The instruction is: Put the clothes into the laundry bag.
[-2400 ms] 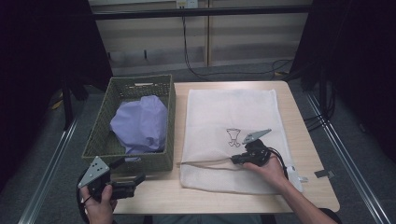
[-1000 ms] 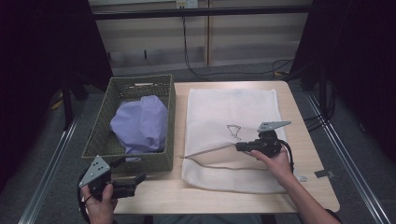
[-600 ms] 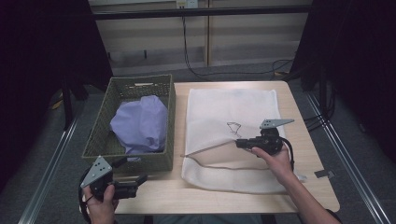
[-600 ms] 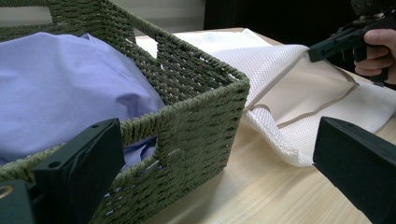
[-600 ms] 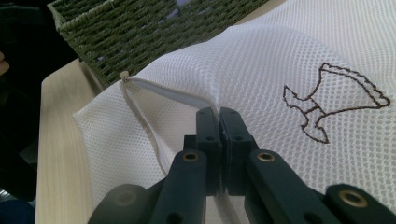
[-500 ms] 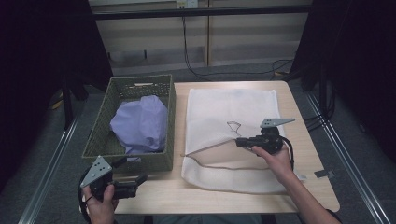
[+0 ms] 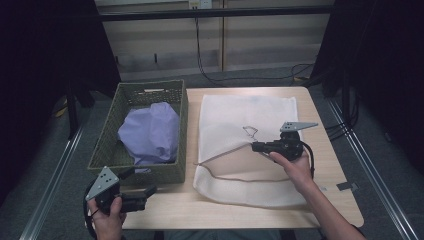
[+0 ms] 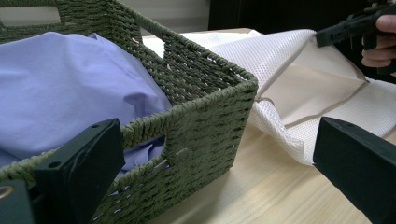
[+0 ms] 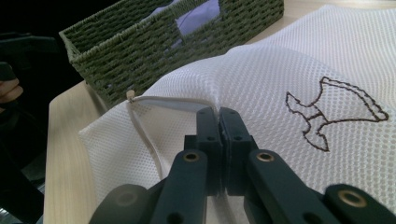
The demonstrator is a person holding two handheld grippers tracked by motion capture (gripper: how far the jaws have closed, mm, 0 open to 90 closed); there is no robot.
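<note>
- A pale wooden table [image 7: 235, 212] stands in a dim room, with wood panelling and hanging cables behind it.
- At 7 o'clock on the near edge, the left gripper [image 7: 141, 196] hovers in the person's left hand; its jaws stand wide apart with nothing between them, facing the basket's near corner.
- At 3 o'clock from centre, the right gripper [image 7: 254, 146] has its jaws pressed together on the upper rim of the white mesh bag [image 7: 260, 107], lifting that edge so the mouth gapes toward 9 o'clock.
- The bag lies flat on the right half of the table, a dark stitched figure [image 9: 334, 109] on its top.
- At 10 o'clock, just beside the bag, the green woven basket [image 7: 182, 120] holds a lilac cloth [image 7: 150, 132].
</note>
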